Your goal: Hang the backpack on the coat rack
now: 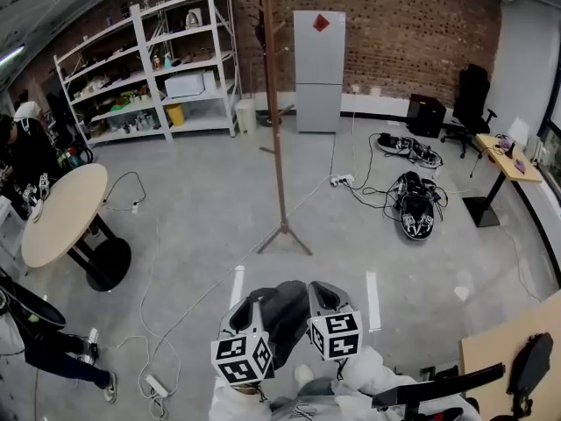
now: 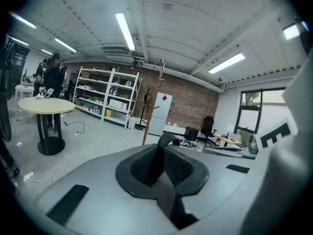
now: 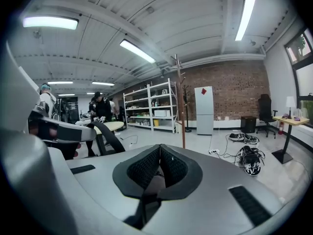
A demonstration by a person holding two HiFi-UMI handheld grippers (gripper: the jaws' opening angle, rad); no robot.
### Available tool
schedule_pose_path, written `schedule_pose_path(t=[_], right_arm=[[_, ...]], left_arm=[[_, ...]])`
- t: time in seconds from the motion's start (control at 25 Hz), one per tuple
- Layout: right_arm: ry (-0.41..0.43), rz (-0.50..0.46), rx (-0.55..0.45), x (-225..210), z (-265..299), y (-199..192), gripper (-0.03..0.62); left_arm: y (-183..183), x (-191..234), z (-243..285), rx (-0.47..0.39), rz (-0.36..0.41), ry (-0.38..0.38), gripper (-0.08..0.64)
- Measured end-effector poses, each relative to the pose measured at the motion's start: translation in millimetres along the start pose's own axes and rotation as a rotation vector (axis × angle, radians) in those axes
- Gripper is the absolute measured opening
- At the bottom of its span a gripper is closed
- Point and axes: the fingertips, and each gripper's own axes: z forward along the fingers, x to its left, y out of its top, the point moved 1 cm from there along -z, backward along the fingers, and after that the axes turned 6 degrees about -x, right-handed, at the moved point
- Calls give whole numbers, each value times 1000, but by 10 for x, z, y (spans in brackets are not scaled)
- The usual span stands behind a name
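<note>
Two grippers are low in front of me, side by side: my left hand-held gripper (image 1: pixel 260 296) and my right hand-held gripper (image 1: pixel 317 289). Each is clenched, its ribbed black pads pressed flat together with nothing caught between them. Their shells are smooth pale grey plastic.

Beyond them spreads a matt grey concrete floor (image 1: pixel 202 209), crossed by thin trailing cables (image 1: pixel 149 340). A rough red-brown brick wall (image 1: pixel 403 24) closes the far side. A tall, flat-fronted white fridge (image 1: pixel 318 68) stands against it, with open-tiered white metal shelving (image 1: pixel 149 68) to its left. At my left is a round surface (image 1: pixel 66 217), its pale wood-coloured top on a black pedestal. A black office chair (image 1: pixel 469 99) stands in the far right corner.

The coat rack (image 1: pixel 277 121) stands upright mid-floor, a slim brown wooden pole on splayed feet with short pegs near its top. The backpack (image 1: pixel 415 209) lies on the floor well to the right of the rack, a rounded black heap with pale trim, among dark cables.
</note>
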Motion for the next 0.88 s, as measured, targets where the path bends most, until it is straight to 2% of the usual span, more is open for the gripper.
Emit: schedule_pose_path(t=[0.88], right_arm=[[-19,-9,27,-573,1118,66,12]], left_arm=[[198,278,1264,-2,-17,4,25]])
